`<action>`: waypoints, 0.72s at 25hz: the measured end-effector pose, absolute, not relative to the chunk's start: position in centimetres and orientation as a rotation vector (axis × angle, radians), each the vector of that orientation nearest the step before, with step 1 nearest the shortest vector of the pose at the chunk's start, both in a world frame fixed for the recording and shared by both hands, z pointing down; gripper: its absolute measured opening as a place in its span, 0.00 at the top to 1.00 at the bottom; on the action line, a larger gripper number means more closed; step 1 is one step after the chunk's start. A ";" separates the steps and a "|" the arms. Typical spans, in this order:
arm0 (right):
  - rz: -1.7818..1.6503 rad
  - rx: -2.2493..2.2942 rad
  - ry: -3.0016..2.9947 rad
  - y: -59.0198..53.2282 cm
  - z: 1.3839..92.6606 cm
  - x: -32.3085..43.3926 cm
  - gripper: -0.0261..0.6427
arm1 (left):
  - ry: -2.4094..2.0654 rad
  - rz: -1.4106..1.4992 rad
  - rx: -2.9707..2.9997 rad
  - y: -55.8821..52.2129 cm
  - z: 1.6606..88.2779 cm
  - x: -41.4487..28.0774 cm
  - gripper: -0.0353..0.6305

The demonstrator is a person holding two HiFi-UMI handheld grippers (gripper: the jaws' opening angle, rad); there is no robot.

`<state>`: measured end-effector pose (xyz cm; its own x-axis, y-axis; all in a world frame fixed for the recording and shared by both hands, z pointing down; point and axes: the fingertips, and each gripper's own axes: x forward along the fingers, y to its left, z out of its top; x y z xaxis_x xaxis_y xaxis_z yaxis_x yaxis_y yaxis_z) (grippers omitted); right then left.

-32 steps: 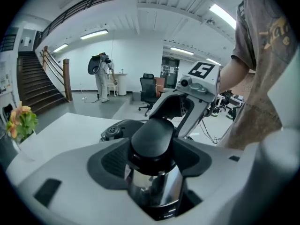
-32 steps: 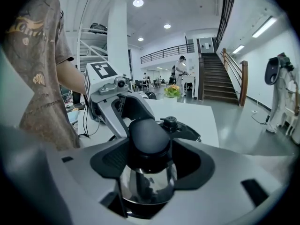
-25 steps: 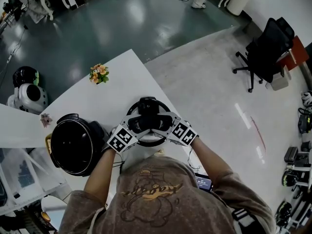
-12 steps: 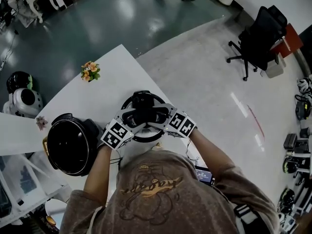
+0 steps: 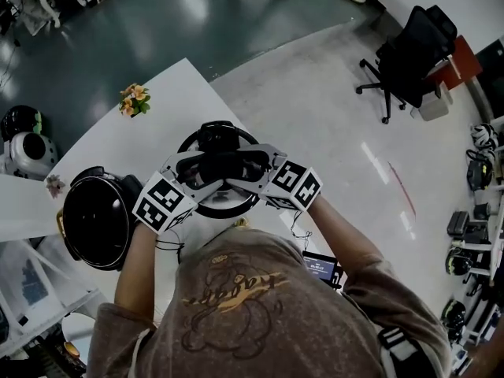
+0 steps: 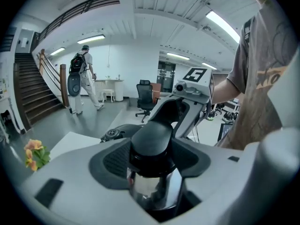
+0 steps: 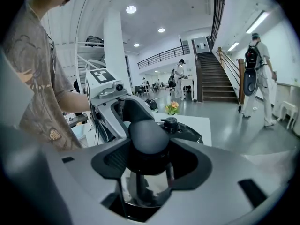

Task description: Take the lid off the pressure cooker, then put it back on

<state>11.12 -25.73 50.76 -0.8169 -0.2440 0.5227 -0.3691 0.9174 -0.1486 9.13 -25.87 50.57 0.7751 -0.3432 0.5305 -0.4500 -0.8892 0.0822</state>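
The round pressure-cooker lid (image 5: 191,144), black-rimmed with a valve knob (image 5: 216,135) on top, hangs above the white table (image 5: 161,113). Both grippers grip its black handle from opposite ends. My left gripper (image 5: 201,168) is shut on the left end (image 6: 154,132), with shiny metal showing below the knob. My right gripper (image 5: 239,167) is shut on the right end (image 7: 147,137). Each gripper view shows the other gripper across the lid. An open black cooker pot (image 5: 94,219) stands on the table to the left. What lies under the lid is hidden.
A small bunch of flowers (image 5: 132,98) sits near the table's far corner. The table's right edge runs close beside the lid. A black office chair (image 5: 409,53) stands on the floor at the far right. A person with a backpack (image 6: 82,81) walks by the stairs.
Both grippers have risen together with the lid in them, so lid and marker cubes look larger and nearer. The black pot has stayed on the table.
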 end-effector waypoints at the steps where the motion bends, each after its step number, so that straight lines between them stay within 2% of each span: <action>1: 0.330 0.444 -2.571 -25.5 49.9 11.2 0.58 | -0.629 0.758 2.769 -25.7 49.7 9.2 0.54; 8: 0.283 0.406 -2.630 -24.6 44.2 11.4 0.58 | -0.698 0.679 2.812 -24.7 43.9 9.4 0.54; 18: 0.186 0.284 -2.662 -24.6 40.5 9.3 0.58 | -0.880 0.646 2.802 -24.4 40.1 7.2 0.54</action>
<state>9.32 -24.61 40.52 -0.8758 -0.1684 0.4523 -0.2297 0.9696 -0.0838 7.24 -24.44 40.10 0.7378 -0.5139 0.4377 -0.5717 -0.8204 0.0004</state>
